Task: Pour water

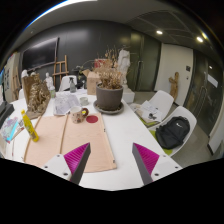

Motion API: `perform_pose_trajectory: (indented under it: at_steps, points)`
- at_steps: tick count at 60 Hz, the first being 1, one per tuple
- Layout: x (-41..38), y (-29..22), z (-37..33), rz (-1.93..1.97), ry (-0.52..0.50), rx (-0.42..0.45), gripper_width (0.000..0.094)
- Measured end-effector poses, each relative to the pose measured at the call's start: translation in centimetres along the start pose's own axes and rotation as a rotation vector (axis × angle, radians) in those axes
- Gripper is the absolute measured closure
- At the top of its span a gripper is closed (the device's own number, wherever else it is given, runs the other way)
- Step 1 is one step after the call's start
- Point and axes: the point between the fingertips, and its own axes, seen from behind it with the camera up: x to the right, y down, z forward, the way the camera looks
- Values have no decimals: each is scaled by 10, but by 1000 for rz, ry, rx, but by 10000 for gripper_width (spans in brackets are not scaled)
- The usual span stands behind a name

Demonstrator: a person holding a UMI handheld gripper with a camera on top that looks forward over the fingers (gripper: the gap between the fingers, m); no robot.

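My gripper (112, 165) is open and empty, its two magenta-padded fingers (78, 160) spread wide above the near part of a white table (115, 140). A potted dry plant in a dark pot (109, 95) stands on a white saucer well beyond the fingers. Left of it lie a small red round object (92, 118) and some small items on a tan mat (55, 135). I cannot pick out any water vessel or cup for certain. Nothing stands between the fingers.
A second dried plant (38, 97) stands at the far left. A black bag (172, 131) lies on a chair to the right. White chairs (155, 103) stand behind the table. An easel (60, 70) and doors (180, 70) lie at the back.
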Motion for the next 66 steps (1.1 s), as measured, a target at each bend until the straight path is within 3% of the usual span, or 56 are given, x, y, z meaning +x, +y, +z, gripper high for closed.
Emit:
perform_pose_trajectory:
  at_steps: [14, 30, 41, 56, 66]
  points:
    - [-86, 6, 2, -28, -123, 2, 74]
    - [-269, 22, 7, -113, -336, 39, 72]
    - [-395, 31, 36, -136, -410, 77, 72]
    - [-501, 18, 113, -89, -387, 163, 86]
    - [-525, 13, 157, -58, -340, 196, 230]
